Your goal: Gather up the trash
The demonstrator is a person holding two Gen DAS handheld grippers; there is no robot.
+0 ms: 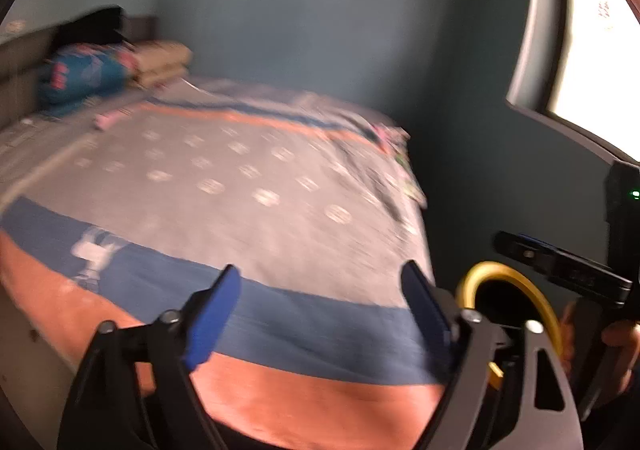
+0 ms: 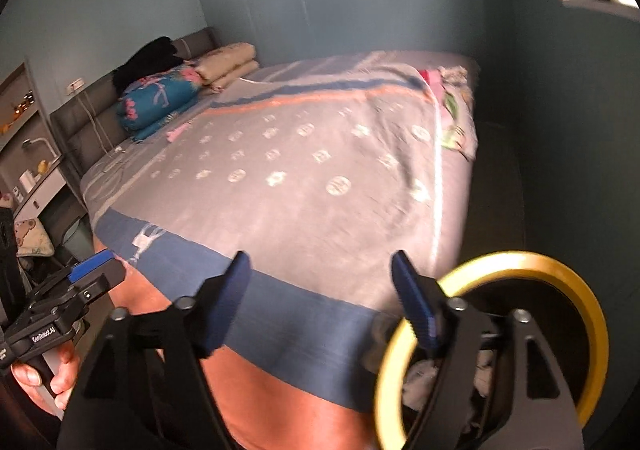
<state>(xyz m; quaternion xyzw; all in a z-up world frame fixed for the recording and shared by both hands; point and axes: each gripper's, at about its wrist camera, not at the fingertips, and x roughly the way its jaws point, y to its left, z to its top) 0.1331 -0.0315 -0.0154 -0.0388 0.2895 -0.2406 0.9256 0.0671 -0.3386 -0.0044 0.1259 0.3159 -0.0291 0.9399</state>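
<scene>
Both pairs of jaws stand wide apart with nothing between them: our left gripper and our right gripper each hang over the foot edge of the bed. We see a grey blanket with pale round marks spread across the bed, banded blue and orange at the foot edge and again along the far side. Teal walls close the room behind the bed, and a bright window sits high on the right.

At the bed's right foot corner, a bin with a yellow rim stands just beside the mattress, and we make out crumpled pale trash inside it, partly hidden by our right gripper. Between the bed's right edge and the wall runs a dark strip of floor.

At the head edge lie a folded blue floral quilt, beige pillows and dark clothes. A small pink item rests on the blanket near the quilt; we cannot tell what it is. Colourful fabric bunches at the far right edge. Shelves stand left of the bed.
</scene>
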